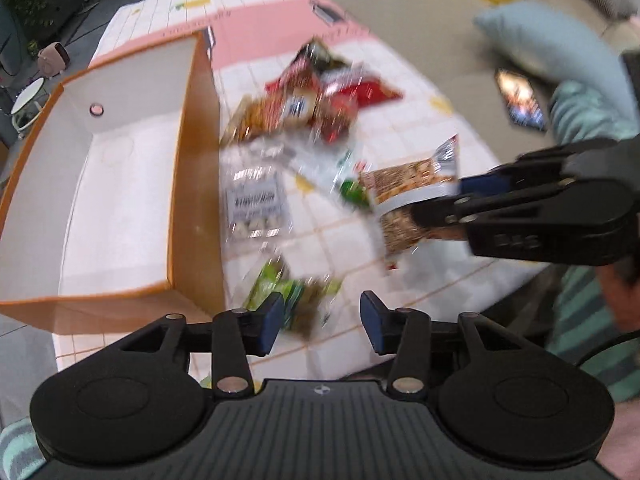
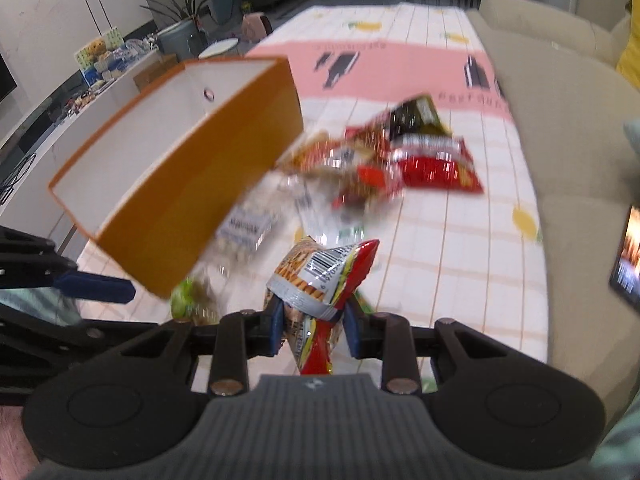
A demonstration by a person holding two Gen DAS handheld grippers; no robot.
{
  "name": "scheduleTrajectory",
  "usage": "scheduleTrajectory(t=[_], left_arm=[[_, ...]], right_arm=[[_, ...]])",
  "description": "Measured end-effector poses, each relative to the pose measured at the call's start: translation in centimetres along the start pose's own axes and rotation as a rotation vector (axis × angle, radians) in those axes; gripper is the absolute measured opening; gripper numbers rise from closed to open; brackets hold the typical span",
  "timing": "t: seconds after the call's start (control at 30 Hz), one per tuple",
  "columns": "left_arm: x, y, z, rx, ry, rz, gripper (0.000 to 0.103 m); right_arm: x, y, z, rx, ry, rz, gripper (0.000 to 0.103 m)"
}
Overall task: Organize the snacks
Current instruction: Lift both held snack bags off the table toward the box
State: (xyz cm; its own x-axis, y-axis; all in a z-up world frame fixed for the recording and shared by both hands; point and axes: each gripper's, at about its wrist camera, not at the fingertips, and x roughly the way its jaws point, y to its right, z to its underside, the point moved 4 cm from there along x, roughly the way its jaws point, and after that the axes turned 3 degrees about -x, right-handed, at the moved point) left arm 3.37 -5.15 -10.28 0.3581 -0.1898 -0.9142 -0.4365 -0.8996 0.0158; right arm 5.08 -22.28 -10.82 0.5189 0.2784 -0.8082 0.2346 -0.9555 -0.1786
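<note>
My left gripper (image 1: 320,322) hangs with its jaws apart over a green packet (image 1: 280,292) on the surface (image 1: 420,128). My right gripper (image 2: 312,330) is clamped on a striped snack bag (image 2: 320,276). Beyond lie the loose snacks (image 2: 400,156) beside the empty orange box (image 1: 120,168). I judge the bag goes in the box next, which calls for a swing over its rim.

Table (image 2: 460,240), checked cloth with pink band: orange box (image 2: 192,200), loose snack packets (image 2: 400,156) beside it.
</note>
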Motion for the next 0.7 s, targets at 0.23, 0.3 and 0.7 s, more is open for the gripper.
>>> scheduleTrajectory(t=[0.23, 0.3, 0.7], left_arm=[[3.2, -0.4, -0.5, -0.006, -0.072, -0.029, 0.067], [4.1, -0.2, -0.6, 0.002, -0.089, -0.052, 0.067], [7.7, 0.0, -0.7, 0.019, -0.176, -0.134, 0.058]], right_arm=[[1.6, -0.7, 1.1, 0.007, -0.051, -0.050, 0.028], [1.9, -0.7, 1.1, 0.012, -0.056, -0.056, 0.028], [4.1, 0.0, 1.2, 0.038, -0.097, -0.082, 0.028]])
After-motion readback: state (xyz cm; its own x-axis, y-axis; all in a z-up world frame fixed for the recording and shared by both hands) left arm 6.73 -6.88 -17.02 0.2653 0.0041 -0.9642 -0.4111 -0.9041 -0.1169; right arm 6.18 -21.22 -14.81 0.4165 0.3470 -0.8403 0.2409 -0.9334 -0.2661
